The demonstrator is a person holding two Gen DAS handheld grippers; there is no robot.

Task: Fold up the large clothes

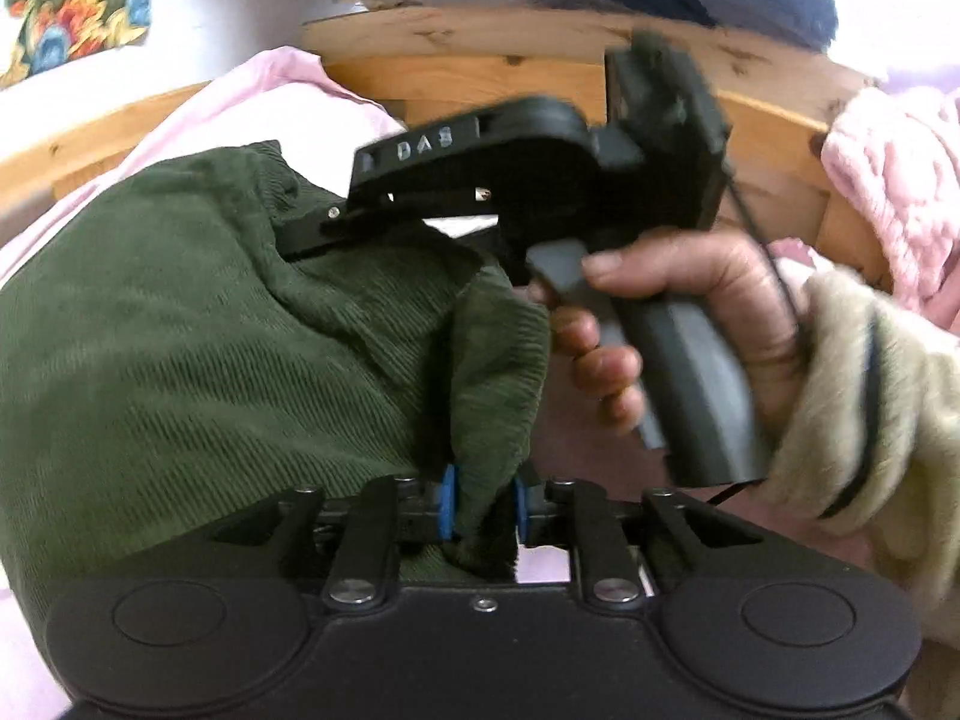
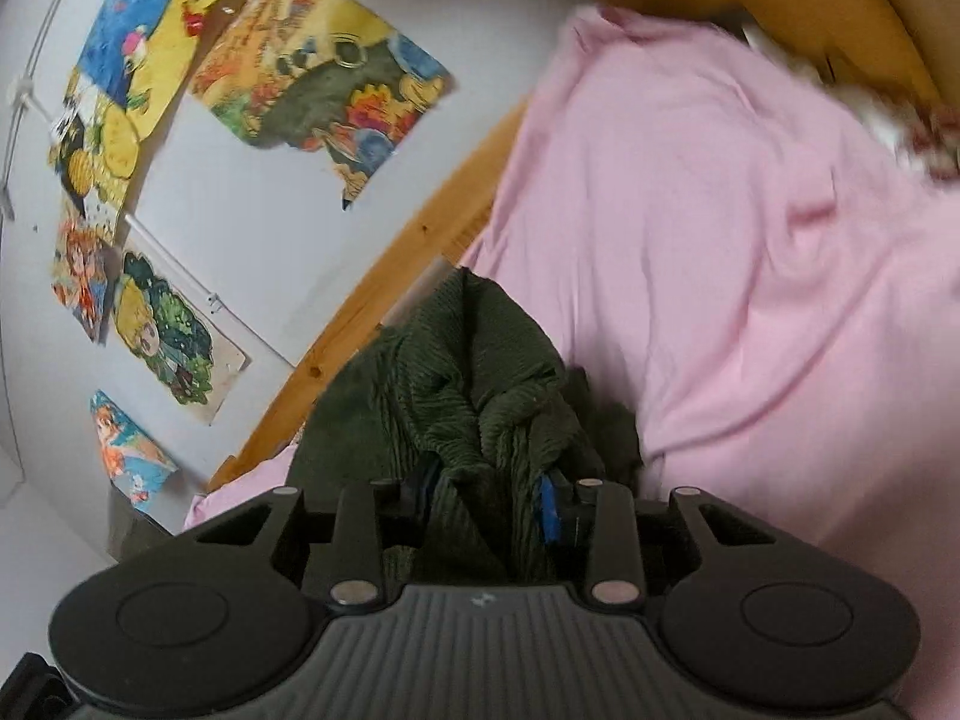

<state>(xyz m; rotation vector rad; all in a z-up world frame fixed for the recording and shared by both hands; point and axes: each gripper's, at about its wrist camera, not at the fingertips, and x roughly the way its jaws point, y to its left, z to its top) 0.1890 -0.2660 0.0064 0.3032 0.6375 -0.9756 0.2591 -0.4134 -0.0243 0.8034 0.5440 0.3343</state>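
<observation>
Gripping a bunched fold of dark green ribbed corduroy garment, the left gripper pinches cloth between its blue-padded fingers at six o'clock. The right gripper clamps another gathered edge of the same garment, which lies heaped on a pink bedsheet beside a pine bed frame. Its soft, fairly thick cloth probably sags and bunches, so holding seams or corners should work better than loose middle folds.
</observation>
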